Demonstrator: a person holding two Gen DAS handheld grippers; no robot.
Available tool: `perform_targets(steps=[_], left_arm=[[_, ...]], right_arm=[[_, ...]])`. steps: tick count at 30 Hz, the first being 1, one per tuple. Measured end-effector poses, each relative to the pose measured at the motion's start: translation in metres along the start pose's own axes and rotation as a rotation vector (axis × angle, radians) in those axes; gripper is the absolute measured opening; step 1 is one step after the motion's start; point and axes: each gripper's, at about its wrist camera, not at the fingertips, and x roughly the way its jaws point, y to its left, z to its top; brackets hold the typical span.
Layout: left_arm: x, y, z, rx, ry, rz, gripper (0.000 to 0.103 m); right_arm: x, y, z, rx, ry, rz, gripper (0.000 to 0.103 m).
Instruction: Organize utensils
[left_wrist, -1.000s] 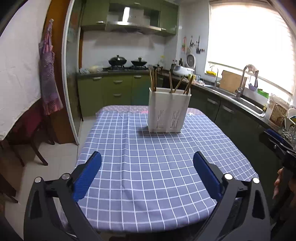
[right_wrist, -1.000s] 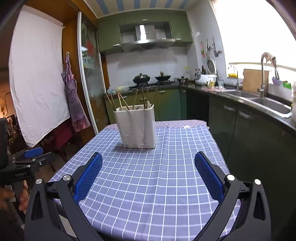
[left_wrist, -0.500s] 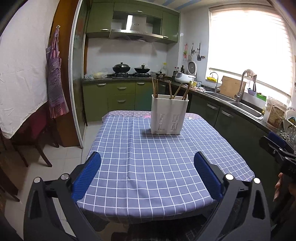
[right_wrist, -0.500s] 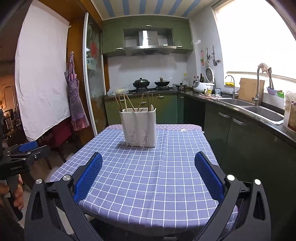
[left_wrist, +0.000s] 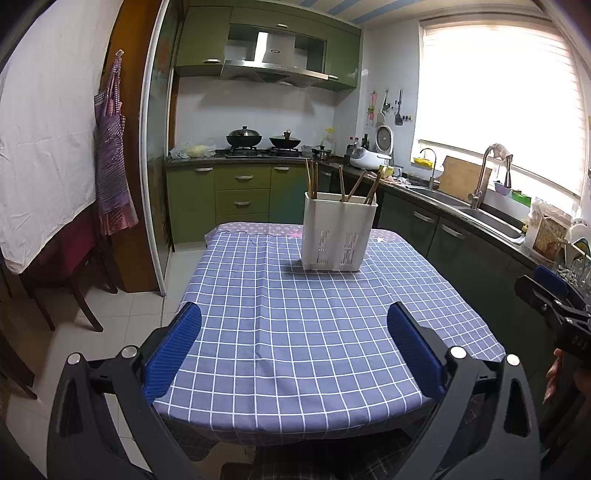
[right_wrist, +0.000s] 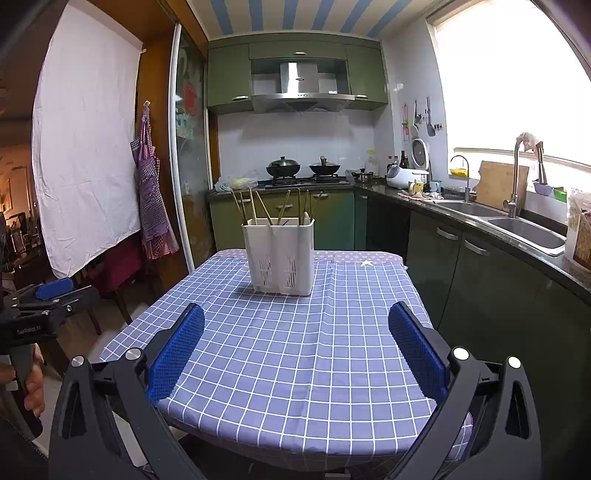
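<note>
**Utensil caddy loaded, both grippers empty**

A white plastic utensil holder (left_wrist: 339, 232) stands upright toward the far end of the table, a boxy tub with slotted vents low on its front wall and a divider splitting it into 2 compartments. Slim wooden chopsticks (left_wrist: 312, 179) lean out of it at loose angles, some in each compartment. Under it lies a blue-grey checked tablecloth (left_wrist: 303, 332), soft and slightly creased, draped over the table edge.

The left gripper (left_wrist: 293, 350) has black hinged arms tipped with ribbed blue pads (left_wrist: 173, 350); its jaws are spread wide over the near edge of the cloth, holding and touching nothing. The right gripper (right_wrist: 295, 350) matches it, pads (right_wrist: 415, 350) set wide apart and bare, well short of the holder.

Behind the table are glossy green cabinets (right_wrist: 332, 218), and a steel sink (right_wrist: 524, 227) lies on the right.
</note>
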Motion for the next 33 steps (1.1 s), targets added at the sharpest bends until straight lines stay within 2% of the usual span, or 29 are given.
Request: perform_targets(steps=[12,33], left_arm=[[-0.0080,-0.0047,0.0008,0.014,-0.020,0.032,0.096],[-0.0076,-0.0023,0.0007,0.010,-0.008,0.033,0.096]], right_arm=[[-0.0009,0.0005,0.0030,-0.002,0.002,0.006,0.098],[0.0026,0.0024,0.0022,-0.003,0.014,0.012,0.098]])
